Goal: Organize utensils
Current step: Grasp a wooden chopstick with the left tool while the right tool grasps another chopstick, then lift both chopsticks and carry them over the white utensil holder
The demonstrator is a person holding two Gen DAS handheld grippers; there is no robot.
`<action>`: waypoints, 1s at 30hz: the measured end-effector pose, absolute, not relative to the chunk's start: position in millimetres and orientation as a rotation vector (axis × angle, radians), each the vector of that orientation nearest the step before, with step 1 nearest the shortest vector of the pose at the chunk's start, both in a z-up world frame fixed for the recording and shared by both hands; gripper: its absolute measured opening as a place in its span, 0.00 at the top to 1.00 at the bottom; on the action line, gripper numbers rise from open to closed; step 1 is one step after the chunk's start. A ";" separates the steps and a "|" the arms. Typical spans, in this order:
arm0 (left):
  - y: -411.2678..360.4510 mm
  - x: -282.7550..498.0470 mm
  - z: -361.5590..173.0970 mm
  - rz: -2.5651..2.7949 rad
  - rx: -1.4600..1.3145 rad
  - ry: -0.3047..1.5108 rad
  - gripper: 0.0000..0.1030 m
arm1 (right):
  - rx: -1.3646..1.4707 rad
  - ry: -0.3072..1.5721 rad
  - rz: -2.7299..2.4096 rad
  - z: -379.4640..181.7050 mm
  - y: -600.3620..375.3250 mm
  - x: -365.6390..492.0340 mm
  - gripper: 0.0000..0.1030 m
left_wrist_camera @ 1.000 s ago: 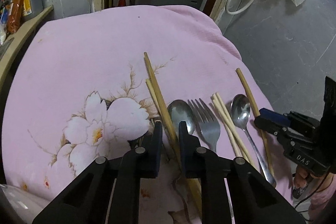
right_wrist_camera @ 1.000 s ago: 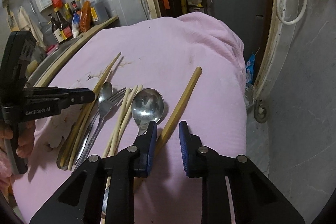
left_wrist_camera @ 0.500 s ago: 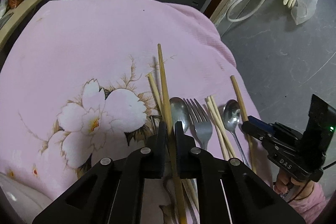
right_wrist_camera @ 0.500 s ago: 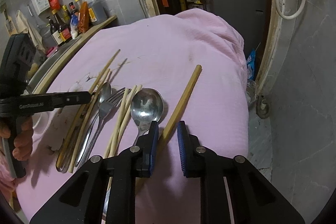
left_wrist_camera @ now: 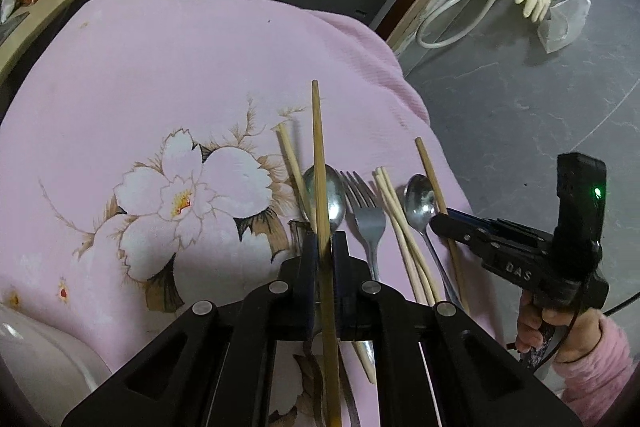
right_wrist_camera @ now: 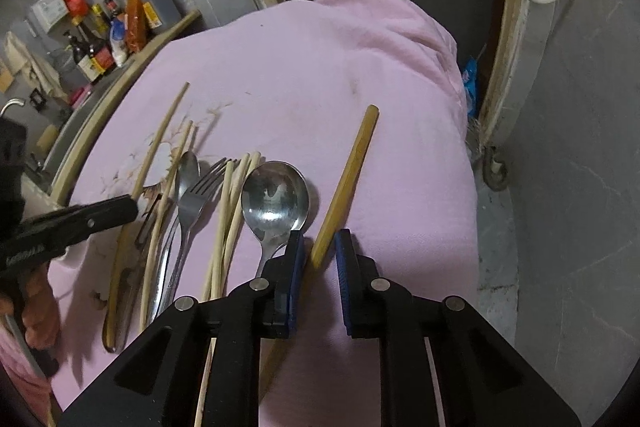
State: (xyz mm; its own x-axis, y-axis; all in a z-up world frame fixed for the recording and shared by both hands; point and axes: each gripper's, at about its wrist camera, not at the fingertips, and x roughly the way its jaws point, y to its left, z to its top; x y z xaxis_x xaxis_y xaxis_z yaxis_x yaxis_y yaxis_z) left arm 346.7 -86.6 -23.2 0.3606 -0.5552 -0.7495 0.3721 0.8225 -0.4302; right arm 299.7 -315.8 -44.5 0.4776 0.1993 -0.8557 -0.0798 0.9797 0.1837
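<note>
Left wrist view: left gripper (left_wrist_camera: 325, 241) fingers are pinching a brown chopstick (left_wrist_camera: 319, 163) pointing to 12 o'clock. Right gripper (right_wrist_camera: 320, 247) is closing on its twin (right_wrist_camera: 348, 179) at 1 o'clock; can't tell if it's gripped. Spoons, fork (right_wrist_camera: 192, 195) and pale chopsticks (right_wrist_camera: 230, 211) are still lying on the pink cloth (right_wrist_camera: 304, 67), so sorting's barely starting.

The left tool (left_wrist_camera: 323, 241) clamps a brown chopstick (left_wrist_camera: 319, 163), its tip raised over the pink cloth (left_wrist_camera: 180, 67). Beside it lie a spoon (left_wrist_camera: 334, 193), a fork (left_wrist_camera: 366, 215) and pale chopsticks (left_wrist_camera: 400, 227) (all side by side).
</note>
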 end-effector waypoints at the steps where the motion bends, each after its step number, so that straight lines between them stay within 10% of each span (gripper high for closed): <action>1: -87.6 344.2 -22.1 -0.605 -0.196 1.034 0.96 | 0.131 1.063 0.165 -44.0 -315.6 299.6 0.89; 15: -83.0 298.8 -0.4 -0.603 -0.181 0.869 0.96 | 0.284 0.976 0.143 -34.8 -323.5 265.4 0.95; 30: -66.5 252.5 27.6 -0.549 -0.190 0.577 0.96 | 0.116 0.303 0.129 13.0 -267.9 170.4 0.95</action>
State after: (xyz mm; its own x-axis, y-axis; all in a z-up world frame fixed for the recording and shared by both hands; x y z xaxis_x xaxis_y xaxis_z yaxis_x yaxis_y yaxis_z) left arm 252.5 -66.5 27.6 0.7004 -0.5412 -0.4653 0.4375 0.8406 -0.3193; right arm 170.4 -267.9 13.0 0.9463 0.1441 -0.2895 -0.1093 0.9851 0.1330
